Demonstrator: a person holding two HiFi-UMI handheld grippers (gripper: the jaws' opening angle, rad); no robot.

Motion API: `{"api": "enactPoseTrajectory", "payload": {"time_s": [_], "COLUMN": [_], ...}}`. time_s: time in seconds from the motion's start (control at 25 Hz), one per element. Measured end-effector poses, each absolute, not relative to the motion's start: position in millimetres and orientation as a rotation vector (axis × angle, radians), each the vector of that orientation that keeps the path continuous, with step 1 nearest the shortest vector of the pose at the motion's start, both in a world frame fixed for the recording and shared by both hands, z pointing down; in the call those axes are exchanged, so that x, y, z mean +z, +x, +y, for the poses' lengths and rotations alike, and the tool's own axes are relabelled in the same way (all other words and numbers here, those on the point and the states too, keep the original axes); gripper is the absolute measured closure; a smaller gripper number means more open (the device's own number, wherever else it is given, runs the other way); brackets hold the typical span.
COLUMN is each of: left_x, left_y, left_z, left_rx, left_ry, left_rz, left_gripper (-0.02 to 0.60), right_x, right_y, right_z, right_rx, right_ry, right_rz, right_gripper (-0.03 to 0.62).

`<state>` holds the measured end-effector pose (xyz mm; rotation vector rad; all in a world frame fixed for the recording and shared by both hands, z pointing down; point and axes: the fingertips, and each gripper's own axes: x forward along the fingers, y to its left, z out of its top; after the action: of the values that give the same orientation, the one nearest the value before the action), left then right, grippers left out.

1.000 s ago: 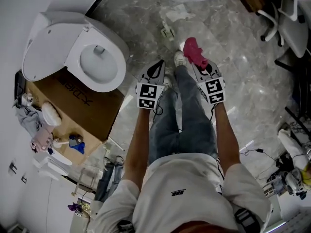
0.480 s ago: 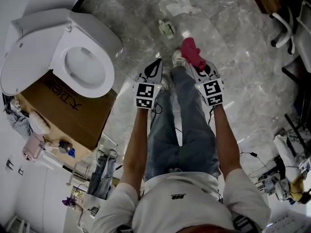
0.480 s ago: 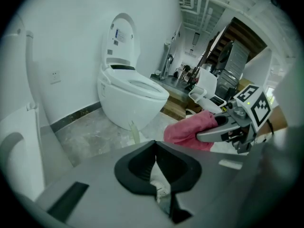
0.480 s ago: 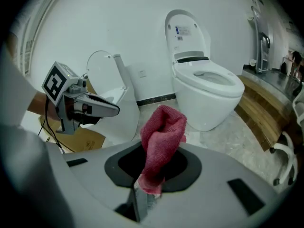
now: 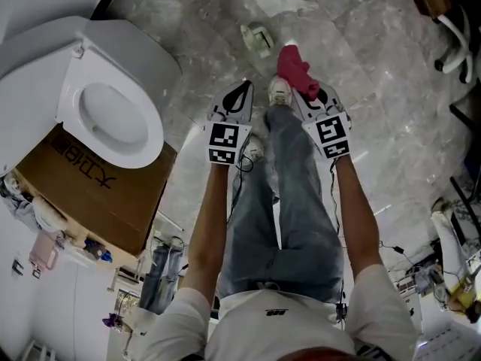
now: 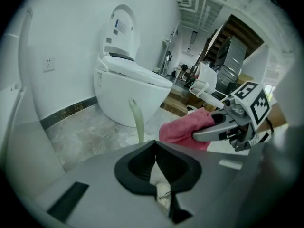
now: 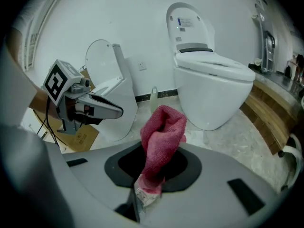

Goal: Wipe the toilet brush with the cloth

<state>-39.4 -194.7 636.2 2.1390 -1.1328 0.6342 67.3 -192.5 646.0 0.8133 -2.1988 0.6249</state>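
My right gripper point(image 5: 302, 90) is shut on a pink cloth point(image 5: 294, 69), which stands up out of its jaws in the right gripper view point(image 7: 163, 132). My left gripper point(image 5: 241, 91) is held beside it at the same height, jaws together with nothing between them. On the marble floor just ahead of both sits the pale green toilet brush in its holder point(image 5: 257, 37). Its thin handle point(image 6: 138, 122) rises just beyond my left gripper point(image 6: 155, 144) in the left gripper view. In the right gripper view the brush point(image 7: 154, 99) stands near the wall, past the cloth.
An open white toilet point(image 5: 71, 89) stands at the left on a cardboard box point(image 5: 98, 194). A second white toilet point(image 6: 128, 80) stands ahead near the brush. White paper point(image 5: 282, 0) lies on the floor. Chair legs point(image 5: 458, 28) are at the right. My legs and shoes are below the grippers.
The view has shifted forward: the toilet and box slid left and the brush holder came down nearer the grippers. Both grippers keep their pose, the cloth still held.
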Motion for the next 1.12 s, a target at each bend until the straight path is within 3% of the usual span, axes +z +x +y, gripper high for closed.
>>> {"api": "enactPoseTrajectory", "payload": {"time_s": [0.6, 1.12], "left_x": [752.9, 811.4], "left_y": [-42.1, -27.0], "left_z": [-214.2, -225.4], "left_rx": [0.564, 0.542], "left_ry": [2.32, 2.459], "left_rz": [-1.127, -1.117], "left_gripper": [0.572, 0.572], "right_x": [776.0, 838.5], "right_y": [70.4, 59.2], "right_z": [-213.7, -226.3], "right_rx": [0.484, 0.361], "right_ry": [0.897, 0.91], "right_rz": [-2.217, -2.303], "right_gripper": [0.53, 0.53]}}
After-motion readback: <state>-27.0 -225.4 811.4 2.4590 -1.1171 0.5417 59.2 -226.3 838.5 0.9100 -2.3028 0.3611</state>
